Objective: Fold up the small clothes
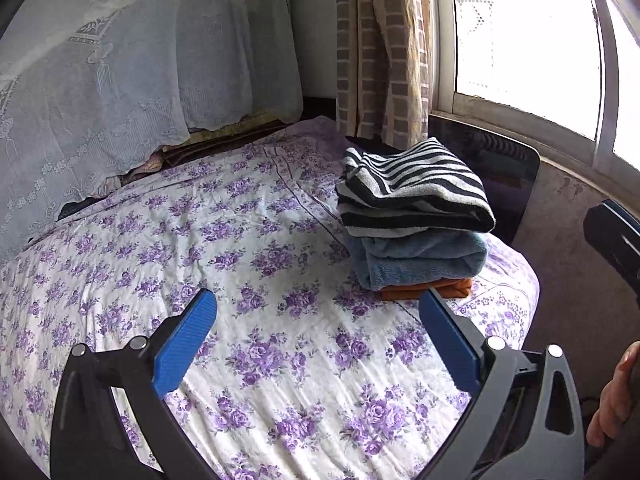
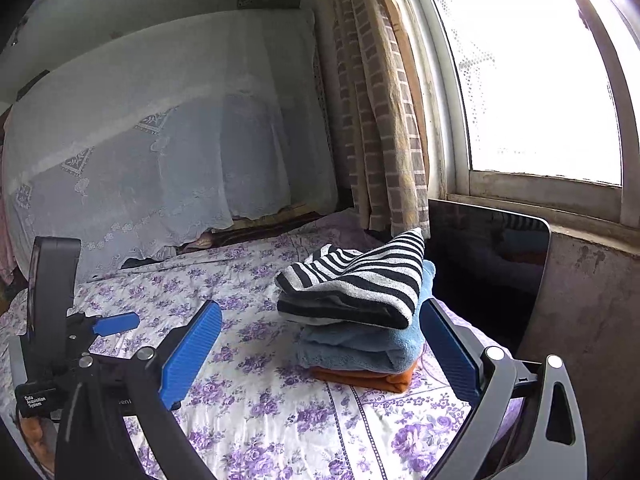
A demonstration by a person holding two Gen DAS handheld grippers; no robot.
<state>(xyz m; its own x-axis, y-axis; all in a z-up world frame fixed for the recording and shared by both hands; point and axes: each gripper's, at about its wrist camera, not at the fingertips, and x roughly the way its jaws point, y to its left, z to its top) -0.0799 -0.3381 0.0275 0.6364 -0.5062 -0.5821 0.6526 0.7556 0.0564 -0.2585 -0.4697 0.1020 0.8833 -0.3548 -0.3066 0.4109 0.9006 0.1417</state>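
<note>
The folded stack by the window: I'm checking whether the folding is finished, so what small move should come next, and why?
Probably draw both hand-held grippers back. The striped towel already lies folded on the blue towel and orange cloth; left hand-held gripper and right hand-held gripper are open, holding nothing, and no unfolded piece shows on the floral bedsheet.

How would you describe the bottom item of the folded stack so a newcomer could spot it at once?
Start at the bed with the purple floral sheet and look to its window-side corner, where a folded stack sits. The orange cloth lies flat on the sheet at the very bottom, under the blue towel and the black-and-white striped towel. It is the thinnest layer, only its edge showing.
</note>
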